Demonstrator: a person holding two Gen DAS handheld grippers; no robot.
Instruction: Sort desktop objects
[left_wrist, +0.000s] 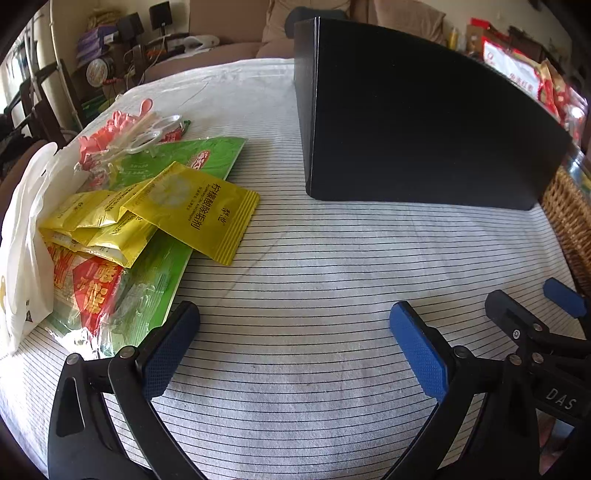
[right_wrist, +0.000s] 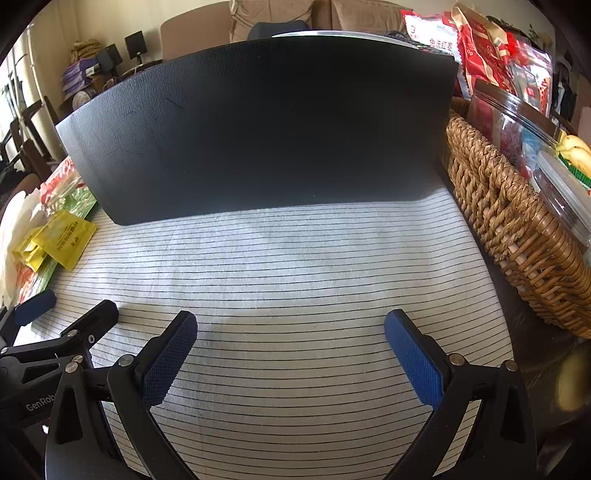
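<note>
A pile of packets lies at the left of the striped cloth: yellow sachets (left_wrist: 192, 210), a green packet (left_wrist: 214, 155), a red packet (left_wrist: 92, 291), pink and white plastic spoons (left_wrist: 129, 133) and a white plastic bag (left_wrist: 26, 236). The yellow sachets also show in the right wrist view (right_wrist: 62, 240). A tall black box (left_wrist: 424, 125) stands at the back; it fills the right wrist view (right_wrist: 258, 129). My left gripper (left_wrist: 295, 347) is open and empty over bare cloth, right of the pile. My right gripper (right_wrist: 291, 354) is open and empty in front of the box.
A wicker basket (right_wrist: 517, 229) with bags and containers stands at the right edge of the table. Red snack bags (right_wrist: 487, 48) are stacked behind it. The right gripper shows at the right of the left wrist view (left_wrist: 535, 325). A sofa and shelves lie beyond the table.
</note>
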